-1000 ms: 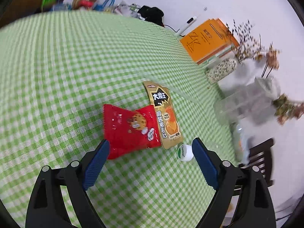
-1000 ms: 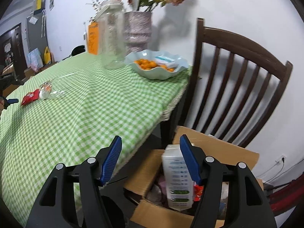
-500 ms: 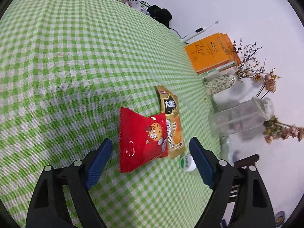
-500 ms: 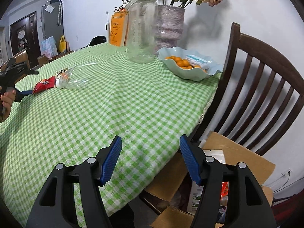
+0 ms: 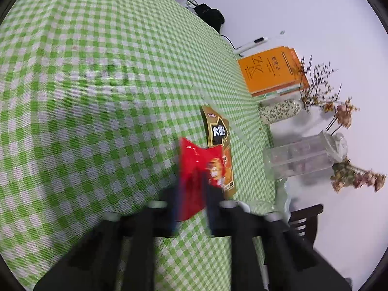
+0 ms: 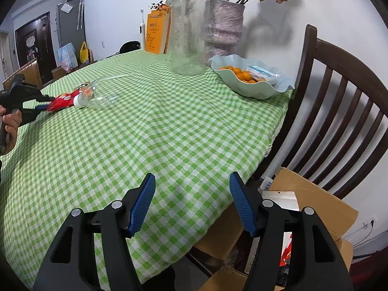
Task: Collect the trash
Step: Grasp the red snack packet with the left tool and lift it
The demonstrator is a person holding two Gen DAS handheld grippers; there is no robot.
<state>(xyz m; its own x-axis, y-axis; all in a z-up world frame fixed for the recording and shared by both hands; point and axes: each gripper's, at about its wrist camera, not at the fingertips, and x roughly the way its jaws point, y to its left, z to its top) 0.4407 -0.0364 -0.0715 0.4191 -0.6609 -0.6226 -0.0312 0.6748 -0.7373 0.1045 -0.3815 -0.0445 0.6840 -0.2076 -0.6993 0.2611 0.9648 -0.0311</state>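
With our left gripper (image 5: 191,194) pinched shut on the near edge of the crinkly red snack wrapper (image 5: 196,167), which lies on the green-checked tablecloth (image 5: 97,97) overlapping a gold and black foil packet (image 5: 218,133), we are at the pick-up step. Next we judge it wants lifting and carrying to the brown cardboard box (image 6: 315,194) beside the table. Our right gripper (image 6: 192,202) hangs spread and empty over the table edge.

Even, bright indoor light; fisheye edges bent and vignetted; the left hand-held gripper (image 5: 191,194) was motion-blurred; soft wall shadows.
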